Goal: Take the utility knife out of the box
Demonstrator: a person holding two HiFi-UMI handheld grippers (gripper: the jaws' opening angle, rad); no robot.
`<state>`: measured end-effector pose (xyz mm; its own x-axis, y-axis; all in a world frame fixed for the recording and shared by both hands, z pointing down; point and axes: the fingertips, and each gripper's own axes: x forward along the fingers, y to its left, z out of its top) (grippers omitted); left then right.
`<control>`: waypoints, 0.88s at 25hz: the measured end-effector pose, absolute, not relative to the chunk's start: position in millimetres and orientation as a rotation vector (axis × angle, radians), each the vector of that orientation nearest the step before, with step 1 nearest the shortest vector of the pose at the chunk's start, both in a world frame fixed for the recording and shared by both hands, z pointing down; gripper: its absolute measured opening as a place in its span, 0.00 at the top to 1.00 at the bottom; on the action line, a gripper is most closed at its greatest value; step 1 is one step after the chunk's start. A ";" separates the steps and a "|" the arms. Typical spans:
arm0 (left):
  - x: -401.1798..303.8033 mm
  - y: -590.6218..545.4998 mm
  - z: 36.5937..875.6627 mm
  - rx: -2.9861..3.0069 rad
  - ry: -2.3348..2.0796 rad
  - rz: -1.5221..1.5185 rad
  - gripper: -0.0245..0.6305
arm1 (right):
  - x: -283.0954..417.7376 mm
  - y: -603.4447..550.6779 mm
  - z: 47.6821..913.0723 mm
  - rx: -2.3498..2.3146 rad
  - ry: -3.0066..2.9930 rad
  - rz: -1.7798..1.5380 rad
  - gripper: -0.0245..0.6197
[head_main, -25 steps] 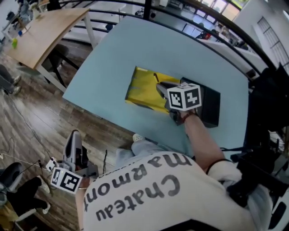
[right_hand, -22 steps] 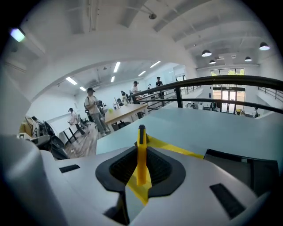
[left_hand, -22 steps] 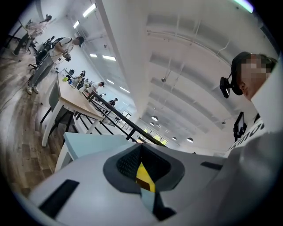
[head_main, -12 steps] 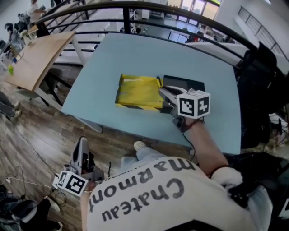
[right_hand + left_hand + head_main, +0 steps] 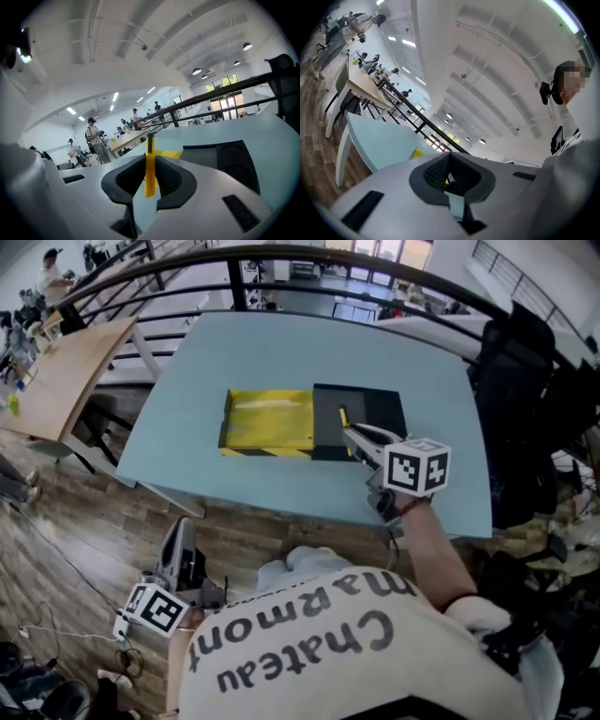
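Right gripper [image 5: 361, 439] is clamped on the thin yellow utility knife [image 5: 149, 164], and it hangs over the open black box [image 5: 380, 409]. I'd say it's up out of the tray but not yet carried clear. What's left is to swing it aside and set it down. The yellow lid [image 5: 267, 418] lies against the box's left side. The table [image 5: 281, 343] is bare beyond and to the right, and its near edge sits just under my wrist. Left gripper [image 5: 178, 535] hangs off the table, jaws together, empty.
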<state>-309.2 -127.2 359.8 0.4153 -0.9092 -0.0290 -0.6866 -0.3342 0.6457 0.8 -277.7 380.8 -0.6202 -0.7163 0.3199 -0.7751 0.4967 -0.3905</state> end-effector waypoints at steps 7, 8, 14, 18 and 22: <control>-274.1 -135.5 353.5 2.142 -1.329 -0.521 0.96 | 46.0 -261.0 385.4 1.344 -2.620 0.838 0.83; -266.3 -136.9 354.8 2.132 -1.324 -0.527 0.96 | 55.3 -259.7 385.4 1.346 -2.619 0.836 0.83; -215.3 -125.2 361.5 2.075 -1.337 -0.548 0.96 | 105.3 -253.2 392.0 1.322 -2.606 0.895 0.83; -203.7 -107.5 377.3 1.980 -1.373 -0.565 0.96 | 118.8 -246.7 400.5 1.274 -2.618 0.923 0.83; -184.2 -89.5 376.4 1.937 -1.391 -0.601 0.96 | 137.6 -231.1 411.6 1.230 -2.606 0.935 0.83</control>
